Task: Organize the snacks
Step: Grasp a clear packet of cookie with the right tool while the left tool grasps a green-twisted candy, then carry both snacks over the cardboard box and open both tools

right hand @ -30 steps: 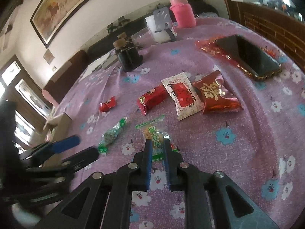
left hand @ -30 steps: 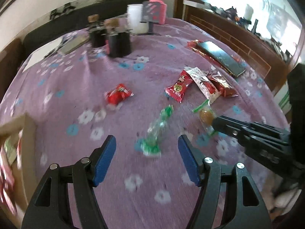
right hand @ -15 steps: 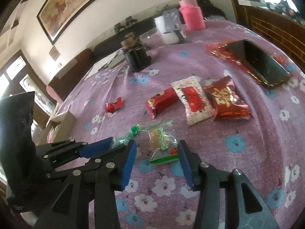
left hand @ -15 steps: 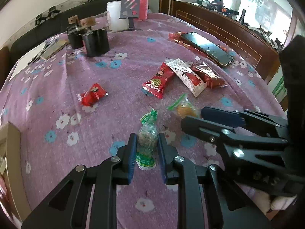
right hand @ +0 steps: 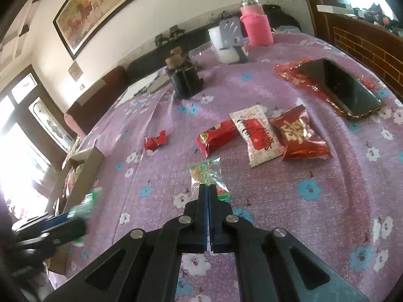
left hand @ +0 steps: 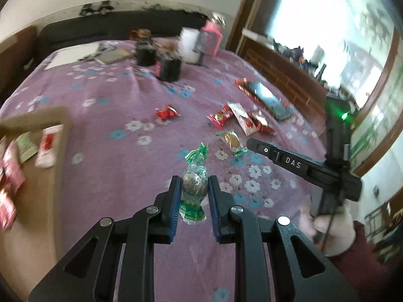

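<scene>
My left gripper (left hand: pixel 194 183) is shut on a green-ended clear candy packet (left hand: pixel 195 181) and holds it above the purple floral cloth (left hand: pixel 113 171). My right gripper (right hand: pixel 207 188) is shut, its tips at the near end of a clear snack packet with green print (right hand: pixel 205 172); whether it pinches the wrapper I cannot tell. A cardboard box (left hand: pixel 30 166) with several packets stands at the left. On the cloth lie a small red candy (right hand: pixel 156 141), a red bar (right hand: pixel 216 137), a white-and-red packet (right hand: pixel 257 134) and a dark red packet (right hand: pixel 298 134).
A phone (right hand: pixel 337 86) lies on a red packet at the right. Two dark jars (right hand: pixel 185 78), a white cup (right hand: pixel 224 44), a small stand and a pink bottle (right hand: pixel 255 21) stand at the back. A wooden rail (right hand: pixel 362 42) borders the right edge.
My left gripper closed on the green candy packet and lifted it toward the box. My right gripper opened over the clear snack packet, then shut at its near end.
</scene>
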Motion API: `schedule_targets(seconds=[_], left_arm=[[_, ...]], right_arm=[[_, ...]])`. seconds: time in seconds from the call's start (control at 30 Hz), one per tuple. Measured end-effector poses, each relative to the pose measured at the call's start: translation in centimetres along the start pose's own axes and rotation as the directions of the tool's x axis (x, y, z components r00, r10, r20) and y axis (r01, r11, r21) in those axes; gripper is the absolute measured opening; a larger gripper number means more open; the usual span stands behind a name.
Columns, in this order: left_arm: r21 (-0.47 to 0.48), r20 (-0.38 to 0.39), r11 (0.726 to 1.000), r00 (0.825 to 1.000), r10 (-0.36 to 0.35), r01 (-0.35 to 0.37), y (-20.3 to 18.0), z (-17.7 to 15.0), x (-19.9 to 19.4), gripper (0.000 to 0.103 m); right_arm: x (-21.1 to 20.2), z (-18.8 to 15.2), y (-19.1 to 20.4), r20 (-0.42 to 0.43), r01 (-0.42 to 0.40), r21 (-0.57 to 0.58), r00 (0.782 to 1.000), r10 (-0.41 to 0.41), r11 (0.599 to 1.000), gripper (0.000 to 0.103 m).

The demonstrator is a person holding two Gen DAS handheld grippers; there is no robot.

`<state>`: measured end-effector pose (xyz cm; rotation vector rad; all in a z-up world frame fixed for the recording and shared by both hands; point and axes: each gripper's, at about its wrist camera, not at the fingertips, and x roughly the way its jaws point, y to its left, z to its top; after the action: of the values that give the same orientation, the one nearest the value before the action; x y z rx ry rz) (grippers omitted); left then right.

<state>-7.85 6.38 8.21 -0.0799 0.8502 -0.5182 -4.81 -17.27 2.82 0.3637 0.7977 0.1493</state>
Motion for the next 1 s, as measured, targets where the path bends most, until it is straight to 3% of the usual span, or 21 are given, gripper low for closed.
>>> schedule_targets(seconds=[0.1, 0.17, 0.2, 0.23, 0.3, 0.4, 0.5, 0.63, 0.77, 1.0], left_arm=[[-0.042, 0.034, 0.999, 0.999, -0.001, 0.002, 1.3, -0.8, -2.3, 0.019], [-0.071, 0.055, 0.997, 0.998, 0.003, 0.001, 2.3, -1.5, -3.8, 0.019], [-0.080, 0.059, 0.997, 0.998, 0.003, 0.001, 2.7, -1.7, -4.2, 0.019], [-0.088, 0.065, 0.996, 0.998, 0.005, 0.001, 3.0, -1.9, -4.6, 0.019], [-0.107, 0.073, 0.994, 0.997, 0.012, -0.004, 3.8, -2.4, -5.2, 0.019], [-0.142, 0.076, 0.990, 0.997, 0.032, -0.021, 5.3, -3.0, -6.1, 0.019], [-0.175, 0.092, 0.983, 0.994, 0.064, -0.047, 7.0, -3.5, -7.5, 0.019], [-0.241, 0.093, 0.966, 0.989, 0.115, -0.090, 10.3, -4.1, -8.9, 0.019], [-0.320, 0.056, 0.939, 0.987, 0.153, -0.127, 13.9, -4.7, -9.0, 0.019], [-0.393, -0.050, 0.894, 0.976, 0.214, -0.216, 18.6, -5.1, -7.4, 0.019]], right_arm=[[-0.8, 0.1, 0.1, 0.031, -0.010, 0.004, 0.999, 0.010, 1.000, 0.001], [-1.2, 0.4, 0.3, 0.054, -0.021, 0.008, 0.998, 0.020, 1.000, 0.009], [-1.2, 0.6, 0.7, 0.057, 0.002, -0.003, 0.998, -0.002, 1.000, 0.021], [-1.0, 0.7, 1.1, 0.048, 0.020, -0.019, 0.999, -0.019, 1.000, 0.044], [-0.1, 0.8, 2.4, 0.036, 0.060, -0.068, 0.998, -0.057, 0.996, 0.061], [2.4, 0.9, 3.7, -0.026, 0.137, -0.135, 0.990, -0.142, 0.981, 0.058], [3.7, 1.0, 3.7, -0.066, 0.184, -0.136, 0.979, -0.194, 0.974, 0.034], [2.8, 1.3, 3.7, -0.055, 0.167, -0.110, 0.983, -0.174, 0.980, 0.023], [1.6, 1.5, 5.3, -0.044, 0.130, -0.118, 0.990, -0.136, 0.984, 0.022], [0.9, 1.7, 12.8, -0.067, -0.022, -0.203, 0.998, 0.009, 0.979, 0.022]])
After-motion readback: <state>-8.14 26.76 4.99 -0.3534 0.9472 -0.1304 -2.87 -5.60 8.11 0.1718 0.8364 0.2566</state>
